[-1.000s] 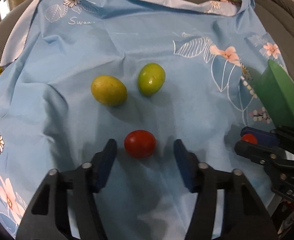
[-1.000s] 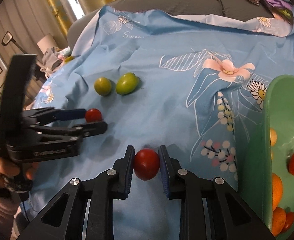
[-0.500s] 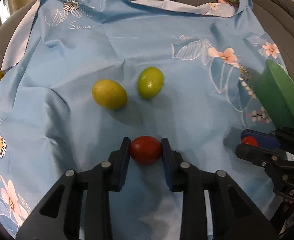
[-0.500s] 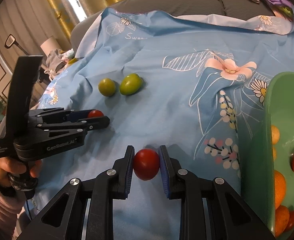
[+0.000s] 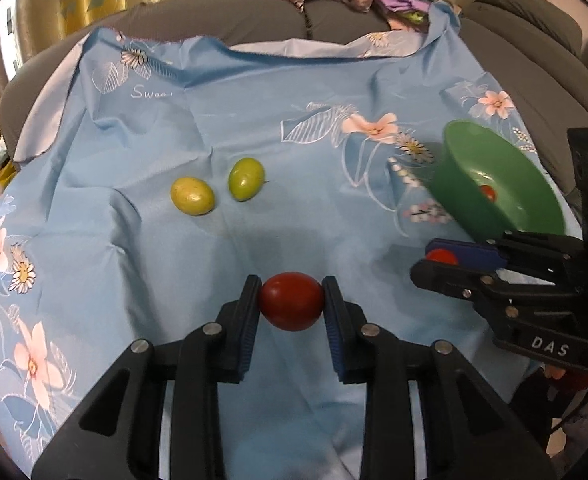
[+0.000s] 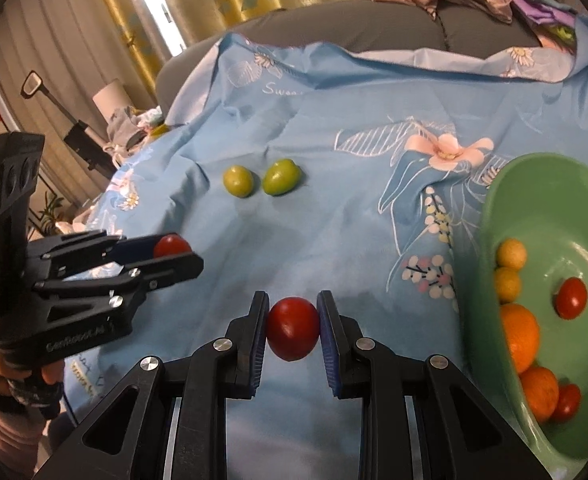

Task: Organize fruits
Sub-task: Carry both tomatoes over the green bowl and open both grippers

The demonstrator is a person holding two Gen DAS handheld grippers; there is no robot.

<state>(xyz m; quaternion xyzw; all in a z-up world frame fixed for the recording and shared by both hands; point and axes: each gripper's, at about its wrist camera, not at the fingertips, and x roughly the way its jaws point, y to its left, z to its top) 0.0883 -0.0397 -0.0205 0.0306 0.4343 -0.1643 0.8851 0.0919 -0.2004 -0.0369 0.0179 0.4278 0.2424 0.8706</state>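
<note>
Two red tomatoes are held off the cloth, one (image 5: 290,301) clamped in the left gripper (image 5: 291,304), one (image 6: 293,333) in the right gripper (image 6: 292,334). Yellow-green fruit (image 5: 192,195) and green fruit (image 5: 246,179) lie just beside each other mid-cloth. Green bowl (image 6: 541,184) at the cloth's right edge is tilted and holds oranges (image 6: 518,332), small yellow fruits (image 6: 511,254) and tomatoes (image 6: 571,297).

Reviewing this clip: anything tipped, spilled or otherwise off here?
The green bowl sits tilted on the rumpled blue cloth, its fruit pooled at the low side. Nothing has spilled. Each claw, left and right, grips a tomato cleanly.
</note>
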